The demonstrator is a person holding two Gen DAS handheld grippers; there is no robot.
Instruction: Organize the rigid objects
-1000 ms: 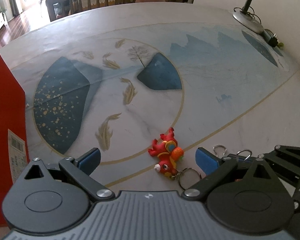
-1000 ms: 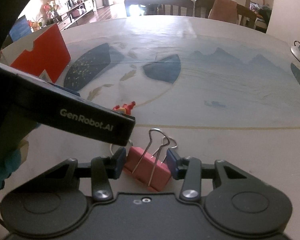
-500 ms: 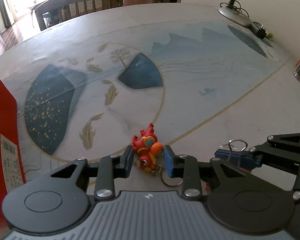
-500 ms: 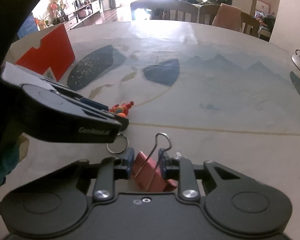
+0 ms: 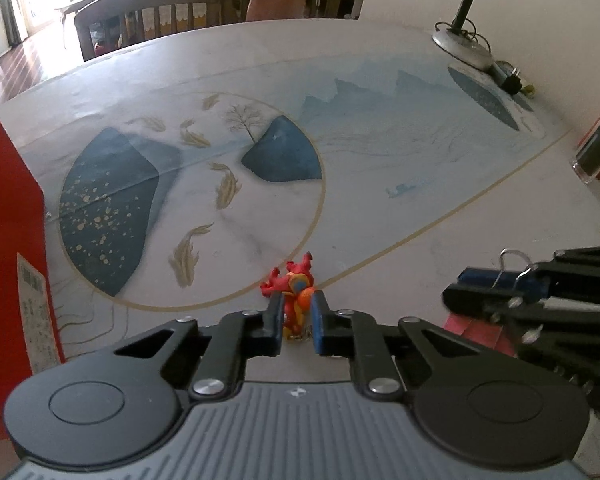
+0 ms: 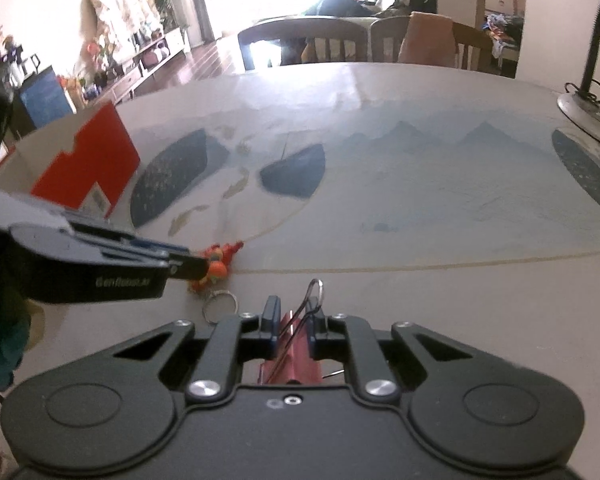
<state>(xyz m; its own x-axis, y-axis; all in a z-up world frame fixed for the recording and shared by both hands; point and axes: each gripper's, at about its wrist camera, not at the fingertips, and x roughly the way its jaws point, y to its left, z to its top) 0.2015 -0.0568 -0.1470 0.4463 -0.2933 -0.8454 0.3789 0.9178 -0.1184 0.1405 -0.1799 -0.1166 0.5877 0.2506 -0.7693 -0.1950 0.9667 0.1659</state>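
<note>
Both pairs of jaws are narrow and each holds something: the left gripper (image 5: 296, 322) has just been closing and now pinches the red toy keychain (image 5: 294, 292) by its lower body, while the right gripper (image 6: 294, 330) clamps the red binder clip (image 6: 296, 360) across its folded body, wire handles poking up between the pads. Toy and clip sit low over the near edge of the table (image 5: 480, 240), the toy on the gold line of the printed cloth; whether the clip has cleared the surface I cannot tell, since the right wrist view is blurred. Judging by looks, the toy is light, hard and lumpy, so a grip across its thick middle should hold better than one on its thin limbs, and its key ring (image 6: 220, 306) will dangle and swing. A clip like this is stiff, springy metal, slippery on its flat sides, best taken across the body rather than by the loose handles. Counted: one toy, one clip, one ring, one red box (image 5: 8, 260) standing at the left, one desk lamp (image 5: 464, 24) at the far right, two grippers
</note>
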